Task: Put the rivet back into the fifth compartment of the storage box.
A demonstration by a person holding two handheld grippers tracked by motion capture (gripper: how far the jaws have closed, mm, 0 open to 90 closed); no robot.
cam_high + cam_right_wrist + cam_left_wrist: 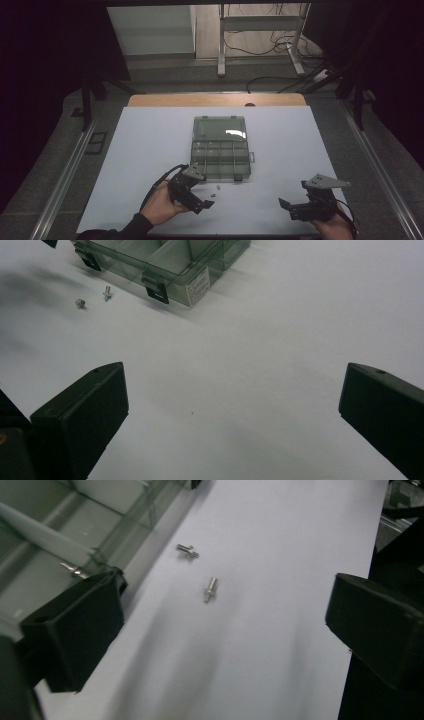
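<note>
Since the left gripper [220, 630] hangs over two small metal pins, those look like the job. Near pin [210, 589] and far pin [187, 550] lie loose on the white sheet [260, 655], just in front of the open clear box [220, 150], a little apart from each other. Left jaws stand wide open, nothing held. Right gripper [232, 410] sits well off to the side, jaws also spread, empty. Pins likely light, stiff, slick, and round, so they'll roll or skate if nudged. Best guess: pinch across the shaft at mid-length, jaws square to the pin's axis, close slowly. Another pin [72, 570] shows in the box.
</note>
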